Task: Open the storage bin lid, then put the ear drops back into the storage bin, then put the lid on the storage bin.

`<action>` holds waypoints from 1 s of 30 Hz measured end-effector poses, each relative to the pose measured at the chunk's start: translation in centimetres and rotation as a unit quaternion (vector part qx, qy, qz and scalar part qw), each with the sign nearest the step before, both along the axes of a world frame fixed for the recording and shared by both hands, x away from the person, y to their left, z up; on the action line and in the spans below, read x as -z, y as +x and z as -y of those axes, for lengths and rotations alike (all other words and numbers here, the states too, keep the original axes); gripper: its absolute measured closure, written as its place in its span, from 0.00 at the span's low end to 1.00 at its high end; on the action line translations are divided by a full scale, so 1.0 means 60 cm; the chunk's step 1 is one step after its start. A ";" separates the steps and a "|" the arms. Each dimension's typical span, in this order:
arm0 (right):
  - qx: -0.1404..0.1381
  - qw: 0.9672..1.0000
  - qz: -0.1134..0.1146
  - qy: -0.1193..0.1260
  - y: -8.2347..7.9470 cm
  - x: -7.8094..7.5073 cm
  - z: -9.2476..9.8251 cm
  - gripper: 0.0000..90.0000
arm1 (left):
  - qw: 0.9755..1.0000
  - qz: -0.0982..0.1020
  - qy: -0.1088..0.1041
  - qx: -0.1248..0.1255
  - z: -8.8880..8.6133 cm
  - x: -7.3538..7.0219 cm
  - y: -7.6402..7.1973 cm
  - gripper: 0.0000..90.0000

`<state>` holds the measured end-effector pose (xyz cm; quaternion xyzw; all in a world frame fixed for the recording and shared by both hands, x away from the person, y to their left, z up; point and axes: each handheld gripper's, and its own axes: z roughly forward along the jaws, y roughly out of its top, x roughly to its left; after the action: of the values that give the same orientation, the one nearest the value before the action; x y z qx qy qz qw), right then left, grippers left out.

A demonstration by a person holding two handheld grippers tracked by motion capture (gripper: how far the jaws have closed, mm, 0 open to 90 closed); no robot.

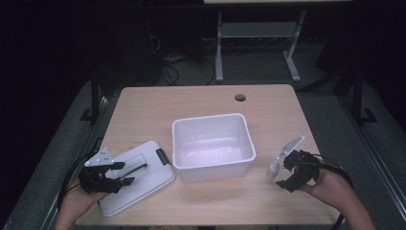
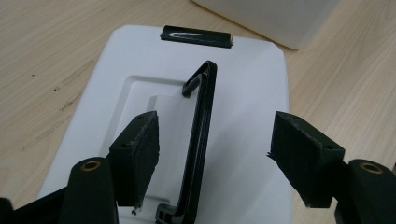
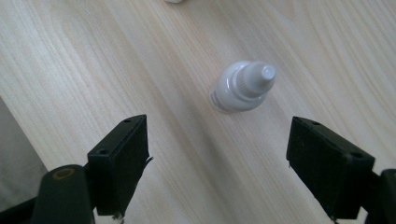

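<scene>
While the small white dropper bottle (image 3: 243, 87) stands upright on the bare wood just right of the open white bin (image 1: 213, 165), the right gripper (image 3: 247, 158) hovers above it with jaws spread wide, the bottle lying ahead of the gap and touching neither pad. By the look of it, this is the approach before a pick, with the bottle probably meant for the bin. The next move calls for easing the jaws forward and down until they flank the bottle's body below the ribbed cap, then closing gently, since so light a thing could tip or skid. On the other side of the bin, the left gripper (image 2: 212, 154) hangs over the bin's white lid (image 2: 252, 107), which lies flat on the table (image 1: 143, 105); its jaws are also wide, straddling the lid's raised black handle (image 2: 198, 140) without gripping it.
</scene>
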<state>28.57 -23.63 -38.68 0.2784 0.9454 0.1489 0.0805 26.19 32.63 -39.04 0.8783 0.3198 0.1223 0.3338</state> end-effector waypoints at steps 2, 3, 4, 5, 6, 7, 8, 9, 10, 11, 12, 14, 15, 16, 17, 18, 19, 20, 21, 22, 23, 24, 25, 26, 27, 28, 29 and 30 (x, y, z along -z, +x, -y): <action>-0.006 1.000 -0.001 -0.005 0.005 -0.002 -0.004 0.23 | 1.000 0.002 0.000 -0.001 -0.001 -0.002 -0.001 0.36; -0.013 1.000 -0.005 -0.010 0.012 -0.005 -0.008 0.24 | 1.000 0.004 -0.002 -0.001 -0.002 -0.003 -0.002 0.36; -0.013 1.000 -0.005 -0.010 0.012 -0.005 -0.008 0.24 | 1.000 0.004 -0.002 -0.001 -0.002 -0.003 -0.002 0.35; -0.015 1.000 -0.007 -0.012 0.016 -0.006 -0.011 0.24 | 1.000 0.005 -0.004 -0.002 -0.003 -0.004 -0.002 0.35; -0.018 1.000 -0.009 -0.017 0.021 -0.007 -0.014 0.24 | 1.000 0.005 -0.004 -0.002 -0.004 -0.004 -0.002 0.35; -0.020 1.000 -0.011 -0.019 0.024 -0.008 -0.016 0.24 | 1.000 0.005 -0.005 -0.004 -0.005 -0.004 -0.003 0.35; -0.022 0.999 -0.014 -0.022 0.028 -0.009 -0.019 0.25 | 1.000 0.005 -0.005 -0.004 -0.006 -0.003 -0.003 0.35; -0.022 0.999 -0.016 -0.024 0.030 -0.010 -0.020 0.25 | 1.000 0.003 -0.004 -0.005 -0.007 -0.003 -0.003 0.35; -0.023 0.999 -0.019 -0.025 0.034 -0.012 -0.022 0.25 | 1.000 0.003 -0.004 -0.006 -0.008 -0.002 -0.003 0.35; -0.026 0.999 -0.021 -0.031 0.039 -0.013 -0.025 0.25 | 1.000 0.003 -0.004 -0.006 -0.009 -0.001 -0.003 0.35; -0.026 0.999 -0.021 -0.031 0.039 -0.013 -0.025 0.25 | 1.000 0.002 -0.003 -0.007 -0.010 -0.001 -0.003 0.35; -0.029 0.999 -0.026 -0.034 0.044 -0.013 -0.029 0.25 | 1.000 0.002 -0.004 -0.009 -0.011 -0.001 -0.004 0.35; -0.035 0.998 -0.030 -0.040 0.049 -0.011 -0.033 0.25 | 1.000 0.003 -0.005 -0.009 -0.013 -0.002 -0.005 0.35; -0.037 0.998 -0.033 -0.045 0.052 -0.009 -0.036 0.26 | 1.000 0.003 -0.005 -0.009 -0.013 -0.002 -0.005 0.35; -0.040 0.997 -0.035 -0.048 0.054 -0.007 -0.037 0.26 | 1.000 0.005 -0.006 -0.009 -0.014 -0.003 -0.007 0.35; -0.040 0.997 -0.035 -0.048 0.054 -0.007 -0.037 0.26 | 1.000 0.005 -0.006 -0.009 -0.014 -0.003 -0.007 0.35; -0.041 0.997 -0.036 -0.048 0.057 -0.006 -0.038 0.26 | 1.000 0.006 -0.006 -0.010 -0.013 -0.003 -0.007 0.35; -0.041 0.997 -0.038 -0.048 0.059 -0.005 -0.038 0.27 | 1.000 0.006 -0.006 -0.009 -0.013 -0.003 -0.007 0.34; -0.042 0.997 -0.041 -0.055 0.064 -0.002 -0.039 0.28 | 1.000 0.006 -0.005 -0.009 -0.013 -0.002 -0.008 0.34; -0.042 0.997 -0.041 -0.055 0.064 -0.002 -0.039 0.28 | 1.000 0.006 -0.005 -0.009 -0.013 -0.002 -0.008 0.34; -0.045 0.996 -0.041 -0.058 0.066 -0.001 -0.040 0.29 | 1.000 0.005 -0.005 -0.010 -0.014 -0.002 -0.007 0.34; -0.049 0.996 -0.041 -0.060 0.067 0.000 -0.041 0.32 | 1.000 0.005 -0.004 -0.010 -0.014 -0.002 -0.007 0.34; -0.055 0.995 -0.047 -0.064 0.070 0.002 -0.044 0.34 | 1.000 0.005 -0.007 -0.011 -0.014 -0.001 -0.008 0.34; -0.055 0.995 -0.047 -0.064 0.070 0.002 -0.044 0.34 | 1.000 0.005 -0.007 -0.011 -0.015 -0.001 -0.008 0.34; -0.055 0.995 -0.048 -0.065 0.071 0.004 -0.045 0.35 | 1.000 0.004 -0.007 -0.012 -0.015 -0.001 -0.008 0.34; -0.058 0.995 -0.052 -0.069 0.074 0.006 -0.045 0.37 | 1.000 0.005 -0.004 -0.011 -0.016 -0.001 -0.007 0.34; -0.060 0.994 -0.056 -0.071 0.075 0.007 -0.046 0.39 | 1.000 0.007 -0.007 -0.012 -0.016 0.000 -0.007 0.34; -0.059 0.994 -0.058 -0.074 0.076 0.009 -0.047 0.40 | 1.000 0.007 -0.009 -0.012 -0.017 0.000 -0.007 0.34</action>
<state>33.14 -20.81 -39.23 0.2232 0.9718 0.0671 0.0371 25.75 33.63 -39.01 0.8708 0.3287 0.1292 0.3421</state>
